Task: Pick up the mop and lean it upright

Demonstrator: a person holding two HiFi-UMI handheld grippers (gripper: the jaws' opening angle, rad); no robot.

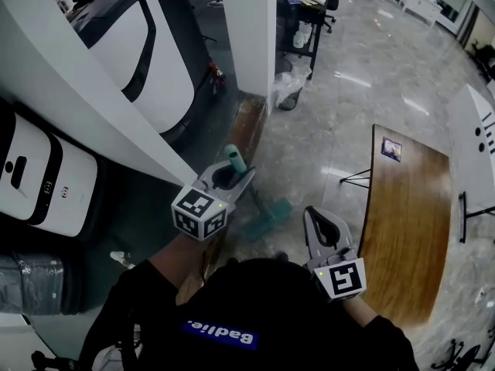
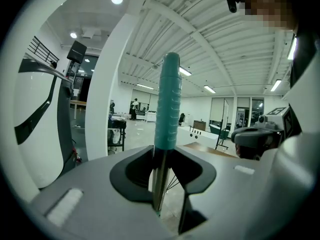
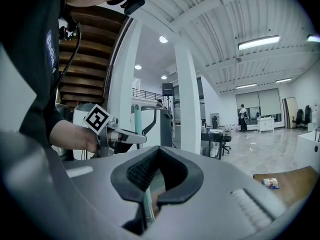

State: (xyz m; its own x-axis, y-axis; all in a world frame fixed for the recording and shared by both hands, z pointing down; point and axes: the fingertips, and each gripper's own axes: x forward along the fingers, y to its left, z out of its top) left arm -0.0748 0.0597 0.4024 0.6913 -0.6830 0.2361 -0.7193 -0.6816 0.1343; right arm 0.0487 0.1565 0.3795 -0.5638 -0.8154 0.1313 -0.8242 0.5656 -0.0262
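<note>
The mop stands tilted, its teal head (image 1: 268, 217) on the floor and its teal handle grip (image 1: 234, 159) sticking up past my left gripper (image 1: 232, 174). In the left gripper view the left gripper (image 2: 162, 154) is shut on the metal shaft (image 2: 159, 184) just below the teal grip (image 2: 167, 104). My right gripper (image 1: 313, 216) hovers to the right of the mop head, apart from it, jaws together. In the right gripper view the right gripper (image 3: 155, 153) has nothing pinched at its tips. A strip of the mop (image 3: 146, 206) shows through the gap behind them, and the left gripper (image 3: 122, 136) holds the pole (image 3: 137, 119).
A wooden table (image 1: 406, 222) stands at the right. A white pillar (image 1: 247, 29) and a big white machine (image 1: 162, 60) rise ahead, with white cabinets (image 1: 42, 176) at the left. A black cart (image 1: 302, 22) and a lined bin (image 1: 288, 91) sit beyond the pillar on the glossy floor.
</note>
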